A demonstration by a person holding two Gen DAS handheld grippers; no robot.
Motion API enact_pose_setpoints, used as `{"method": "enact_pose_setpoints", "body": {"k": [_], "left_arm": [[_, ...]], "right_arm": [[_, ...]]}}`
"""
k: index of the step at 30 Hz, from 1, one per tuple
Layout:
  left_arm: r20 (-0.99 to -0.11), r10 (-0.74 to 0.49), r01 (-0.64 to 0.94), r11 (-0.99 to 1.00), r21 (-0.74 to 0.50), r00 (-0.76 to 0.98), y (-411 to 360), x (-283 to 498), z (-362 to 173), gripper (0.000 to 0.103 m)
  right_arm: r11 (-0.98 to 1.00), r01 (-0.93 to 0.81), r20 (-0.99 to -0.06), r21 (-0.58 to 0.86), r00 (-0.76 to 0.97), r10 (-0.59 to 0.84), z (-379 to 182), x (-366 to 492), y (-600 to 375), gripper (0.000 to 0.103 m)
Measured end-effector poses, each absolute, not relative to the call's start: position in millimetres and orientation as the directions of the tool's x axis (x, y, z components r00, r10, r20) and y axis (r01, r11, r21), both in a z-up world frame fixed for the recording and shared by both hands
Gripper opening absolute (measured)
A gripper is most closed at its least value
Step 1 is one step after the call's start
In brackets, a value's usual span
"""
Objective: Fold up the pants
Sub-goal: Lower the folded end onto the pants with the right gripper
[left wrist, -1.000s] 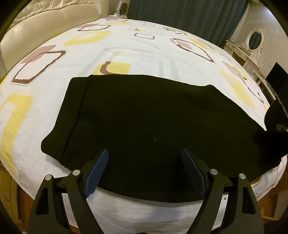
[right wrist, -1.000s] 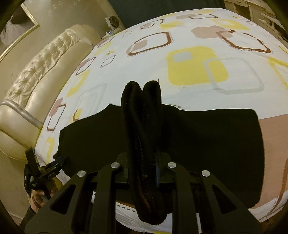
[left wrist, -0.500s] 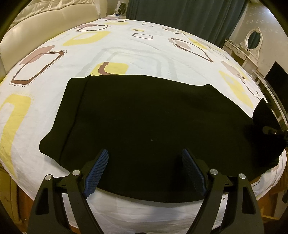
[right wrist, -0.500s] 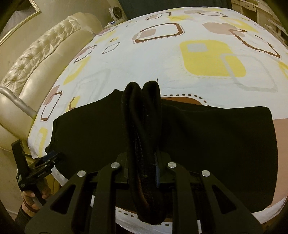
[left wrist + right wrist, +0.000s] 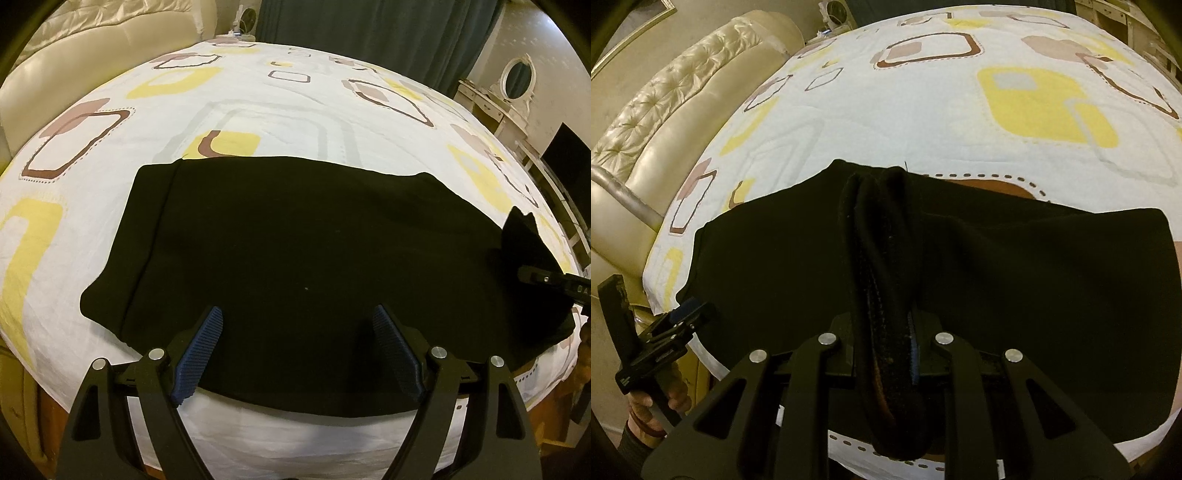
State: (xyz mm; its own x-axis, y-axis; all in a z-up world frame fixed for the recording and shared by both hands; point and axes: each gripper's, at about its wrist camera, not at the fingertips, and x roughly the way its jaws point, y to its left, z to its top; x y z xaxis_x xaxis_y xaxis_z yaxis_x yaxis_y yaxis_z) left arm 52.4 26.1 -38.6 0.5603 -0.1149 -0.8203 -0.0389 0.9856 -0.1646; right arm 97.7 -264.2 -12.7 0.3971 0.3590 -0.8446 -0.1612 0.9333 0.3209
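Black pants point(image 5: 295, 251) lie flat across the near part of a bed with a white, yellow and brown patterned cover point(image 5: 258, 110). My left gripper point(image 5: 299, 354) is open and empty, its blue pads above the pants' near edge. My right gripper point(image 5: 886, 325) is shut on a bunched edge of the pants point(image 5: 882, 258), lifted slightly above the cloth point(image 5: 1034, 295). In the left wrist view the right gripper point(image 5: 532, 275) holds a raised black corner at the far right. In the right wrist view the left gripper point(image 5: 687, 312) shows at the lower left, beside the pants' other end.
A cream tufted headboard point(image 5: 665, 122) borders the bed. Dark curtains point(image 5: 369, 33) hang behind it. A white dresser with an oval mirror point(image 5: 517, 81) and a dark screen point(image 5: 565, 158) stand at the right. The bed's front edge point(image 5: 295, 435) drops off below the pants.
My right gripper has carried the gripped pants end further over the cloth toward the left. The left gripper has stayed open and nearly still.
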Motion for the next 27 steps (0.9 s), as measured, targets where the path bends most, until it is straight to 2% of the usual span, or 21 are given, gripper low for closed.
{"method": "enact_pose_setpoints", "body": {"k": [9,17,27], "left_arm": [[-0.82,-0.119,-0.037,0.985,-0.168,0.56,26.7,52.9,-38.1,0.082],[-0.82,-0.121,-0.037,0.985,-0.171,0.559,26.4,53.1,-36.9,0.082],[-0.819,-0.124,-0.027,0.985,-0.168,0.56,23.0,52.4,-36.8,0.082]], "right_arm": [[0.935,-0.158,-0.853,0.317,0.383,0.354,-21.1,103.0,-249.4,0.018],[0.914,-0.144,-0.837,0.379,0.369,0.405,-26.7,98.7,-246.5,0.03],[0.877,-0.18,-0.811,0.445,0.335,0.48,-26.5,79.0,-228.0,0.032]]}}
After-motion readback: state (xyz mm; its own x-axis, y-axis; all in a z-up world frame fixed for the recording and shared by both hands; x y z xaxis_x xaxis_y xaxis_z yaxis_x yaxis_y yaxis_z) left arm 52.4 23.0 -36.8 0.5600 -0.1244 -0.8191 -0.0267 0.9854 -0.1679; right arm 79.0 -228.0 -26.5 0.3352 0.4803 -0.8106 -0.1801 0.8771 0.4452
